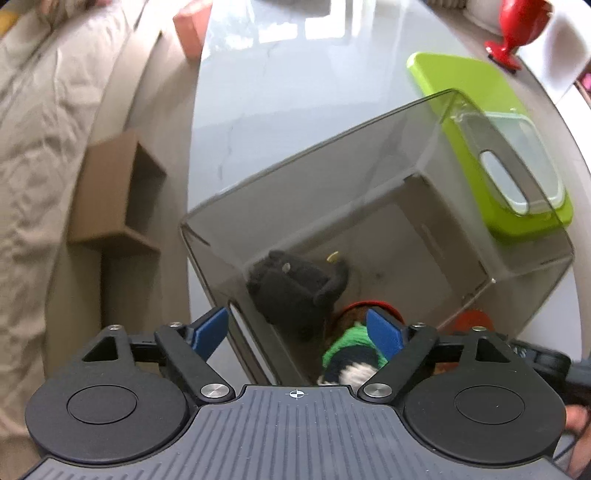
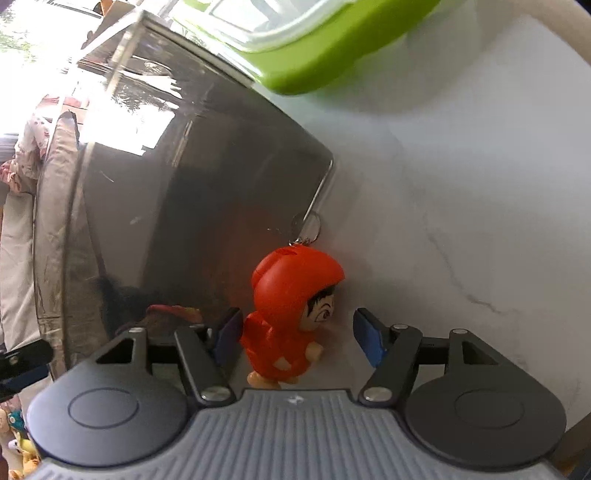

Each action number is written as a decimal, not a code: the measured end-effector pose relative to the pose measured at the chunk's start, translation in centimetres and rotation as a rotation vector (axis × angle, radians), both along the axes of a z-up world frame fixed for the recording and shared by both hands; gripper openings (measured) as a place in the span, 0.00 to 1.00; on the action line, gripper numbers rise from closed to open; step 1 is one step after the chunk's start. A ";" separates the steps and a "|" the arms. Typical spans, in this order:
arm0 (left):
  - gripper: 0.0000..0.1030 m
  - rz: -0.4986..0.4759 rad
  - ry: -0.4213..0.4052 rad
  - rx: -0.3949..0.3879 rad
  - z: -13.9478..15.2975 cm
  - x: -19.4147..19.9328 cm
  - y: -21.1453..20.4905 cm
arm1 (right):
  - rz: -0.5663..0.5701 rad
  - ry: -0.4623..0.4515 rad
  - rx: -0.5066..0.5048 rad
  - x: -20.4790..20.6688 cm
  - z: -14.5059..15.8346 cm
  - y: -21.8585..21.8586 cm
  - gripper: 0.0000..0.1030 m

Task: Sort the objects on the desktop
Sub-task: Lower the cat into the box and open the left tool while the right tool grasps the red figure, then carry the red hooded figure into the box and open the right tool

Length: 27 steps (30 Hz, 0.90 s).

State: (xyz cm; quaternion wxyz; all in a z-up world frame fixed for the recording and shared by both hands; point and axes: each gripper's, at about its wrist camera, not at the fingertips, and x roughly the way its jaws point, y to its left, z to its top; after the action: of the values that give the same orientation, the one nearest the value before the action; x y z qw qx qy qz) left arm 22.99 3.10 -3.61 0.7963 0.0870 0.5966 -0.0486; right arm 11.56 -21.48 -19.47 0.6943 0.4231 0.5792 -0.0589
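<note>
A smoky see-through bin [image 1: 369,166] stands on the white marble table [image 1: 277,92]. Inside it lie a black plush toy [image 1: 291,291] and a green, black and white knitted toy [image 1: 351,350]. My left gripper [image 1: 297,332] is open and straddles the bin's near corner wall, its right finger over the knitted toy. In the right wrist view an orange hooded figure keychain [image 2: 291,317] rests on the table against the bin [image 2: 203,166], its key ring [image 2: 306,225] pointing away. My right gripper [image 2: 299,339] is open around the figure, the left finger close to its back.
A lime green tray [image 1: 461,85] holding a clear lidded box [image 1: 517,155] lies just beyond the bin. A red goblet-shaped object [image 1: 517,26] stands at the far right. Off the table's left edge are a brown cardboard box [image 1: 114,192], a pink block [image 1: 192,26] and beige fabric.
</note>
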 end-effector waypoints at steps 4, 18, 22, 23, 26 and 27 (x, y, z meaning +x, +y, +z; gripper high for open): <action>0.88 -0.019 -0.072 -0.041 2.3 -2.4 -0.1 | 0.002 -0.004 0.006 -0.1 -0.1 0.4 0.56; 0.90 0.026 -0.098 -0.231 3.7 -6.5 3.0 | 0.180 -0.159 -0.183 -3.4 10.5 -1.0 0.41; 0.90 0.051 -0.089 -0.271 3.2 -6.5 4.0 | 0.235 -0.255 -0.262 -4.2 15.6 -1.9 0.41; 0.90 0.053 -0.088 -0.279 3.2 -6.5 4.1 | 0.262 -0.297 -0.299 -4.0 17.4 -1.3 0.41; 0.91 0.075 -0.093 -0.295 3.0 -6.8 5.2 | 0.349 -0.421 -0.388 -2.5 21.2 1.5 0.41; 0.91 0.092 -0.098 -0.303 2.9 -7.0 5.8 | 0.383 -0.457 -0.420 -1.9 22.1 2.5 0.41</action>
State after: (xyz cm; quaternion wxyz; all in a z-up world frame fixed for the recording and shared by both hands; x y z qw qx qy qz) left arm 16.03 8.88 -0.66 0.8298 -0.0589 0.5464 -0.0973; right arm 9.66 -18.94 2.59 0.8761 0.1575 0.4529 0.0507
